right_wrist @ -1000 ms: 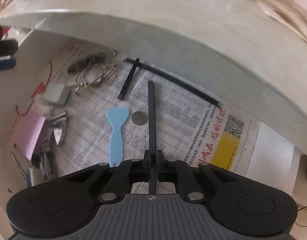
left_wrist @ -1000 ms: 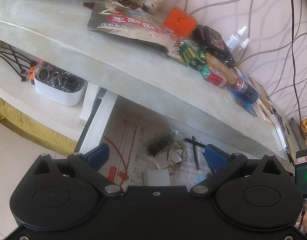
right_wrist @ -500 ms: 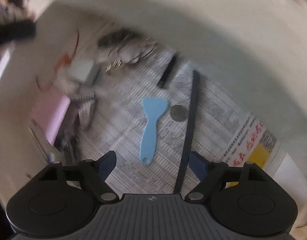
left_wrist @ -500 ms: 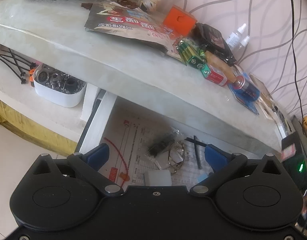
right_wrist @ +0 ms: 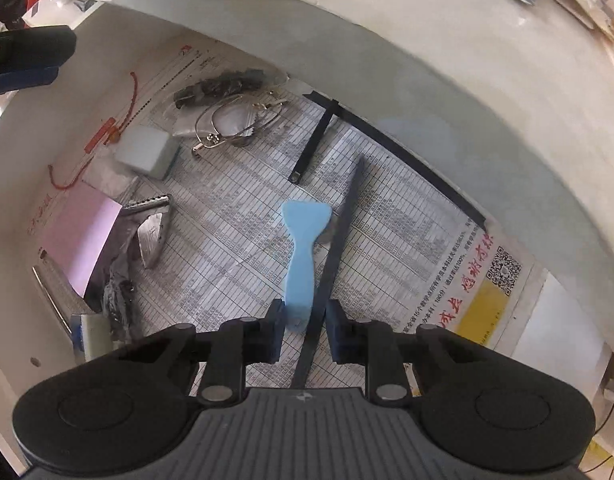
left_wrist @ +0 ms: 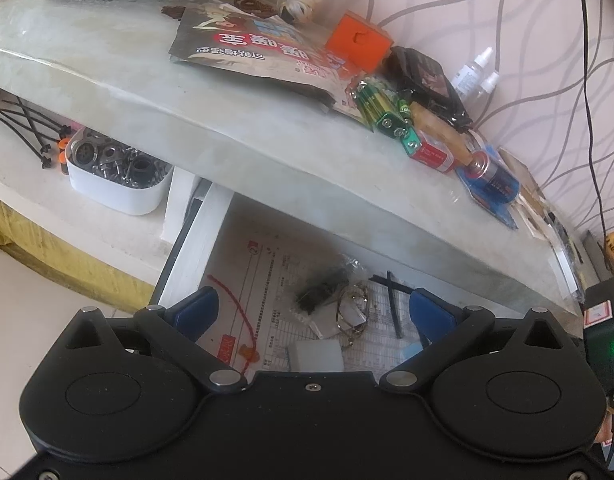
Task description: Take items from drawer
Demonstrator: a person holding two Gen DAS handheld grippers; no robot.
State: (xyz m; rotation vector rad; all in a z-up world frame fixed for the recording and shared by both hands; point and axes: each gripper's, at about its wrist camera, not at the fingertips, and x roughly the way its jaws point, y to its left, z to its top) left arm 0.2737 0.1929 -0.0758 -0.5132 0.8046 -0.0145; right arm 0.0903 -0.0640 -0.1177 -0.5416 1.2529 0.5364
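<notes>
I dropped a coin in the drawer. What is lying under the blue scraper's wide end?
A round grey edge, likely a coin, shows right of the blue scraper, mostly hidden by its blade and the black strip. Printed paper lines the drawer beneath.

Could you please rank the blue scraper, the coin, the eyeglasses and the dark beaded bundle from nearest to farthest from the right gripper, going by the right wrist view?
1. Blue scraper: handle between the right gripper jaws.
2. Coin: beside the scraper's blade.
3. Eyeglasses: upper left.
4. Dark beaded bundle: behind them.

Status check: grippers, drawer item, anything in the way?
Right gripper closing around blue scraper handle and black strip alongside. Left gripper open, empty, over drawer. Nothing else between the jaws.
</notes>
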